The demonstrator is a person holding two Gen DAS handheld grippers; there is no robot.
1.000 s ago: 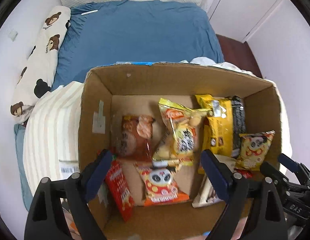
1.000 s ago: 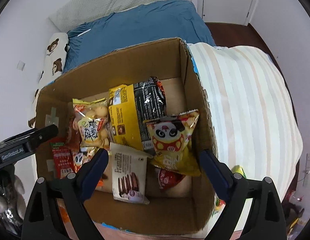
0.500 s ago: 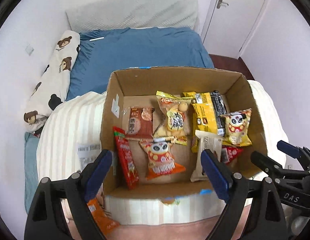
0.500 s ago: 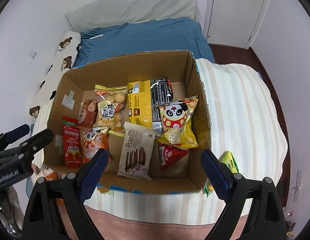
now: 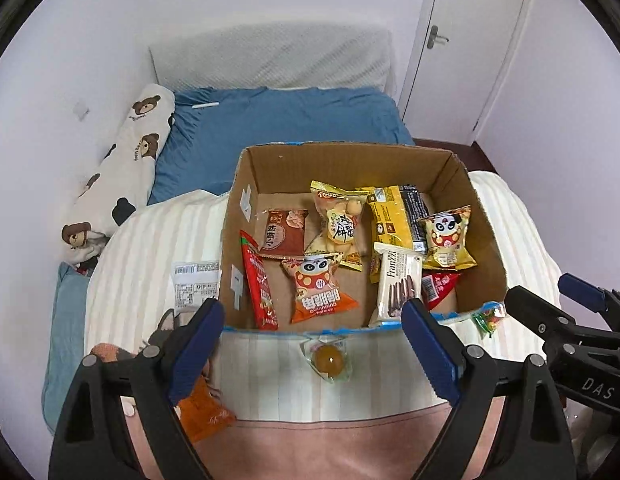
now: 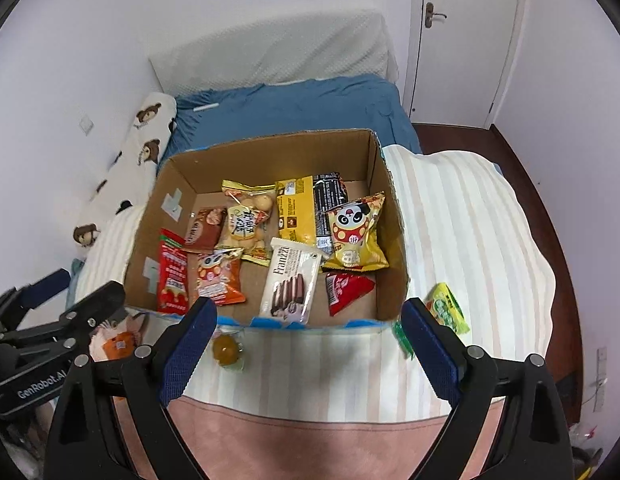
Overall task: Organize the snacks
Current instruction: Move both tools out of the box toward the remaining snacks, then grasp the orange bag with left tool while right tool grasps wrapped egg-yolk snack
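Just ahead of my left gripper [image 5: 312,342], whose jaws stand wide and hold nothing, a small clear-wrapped amber jelly cup [image 5: 329,360] lies on the striped cream blanket [image 5: 269,368], touching the near wall of the brown cardboard box [image 5: 486,240] that holds the other snack packets. I judge it light and slippery, with crinkly film; pinching the cup's body seems safest. My right gripper [image 6: 307,338] hovers level, equally wide and bare, with a green candy packet [image 6: 448,312] just beside its right finger.
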